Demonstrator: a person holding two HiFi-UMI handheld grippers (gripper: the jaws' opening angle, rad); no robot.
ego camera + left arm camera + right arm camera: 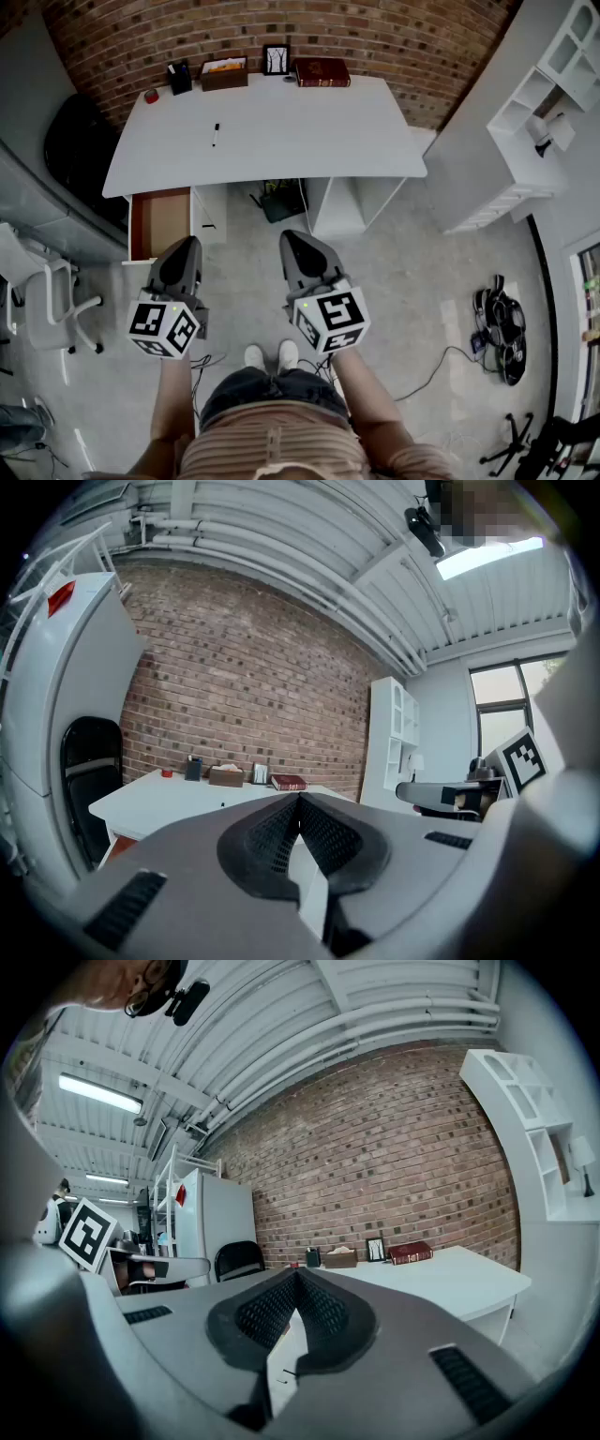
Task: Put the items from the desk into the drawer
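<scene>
Far ahead stands a white desk [309, 131]. It carries a black pen [216, 134], a small red object [151, 96], a black pen holder [179, 77], a brown tissue box [224, 73], a picture frame [276, 59] and a red book [322, 71]. Under the desk's left end a drawer [159, 222] is pulled out, its wooden bottom bare. My left gripper [190, 241] and right gripper [289, 234] are held level, short of the desk. Both are shut with nothing in them; their pads meet at the tips [300, 797] [296, 1272]. The book [288, 782] [411, 1252] shows small beyond the jaws.
A black chair [80, 150] stands left of the desk and a white chair [47, 291] beside my left arm. A white shelf unit [544, 112] fills the right. A dark bin [281, 199] sits under the desk. Cables and gear [502, 328] lie on the floor at the right.
</scene>
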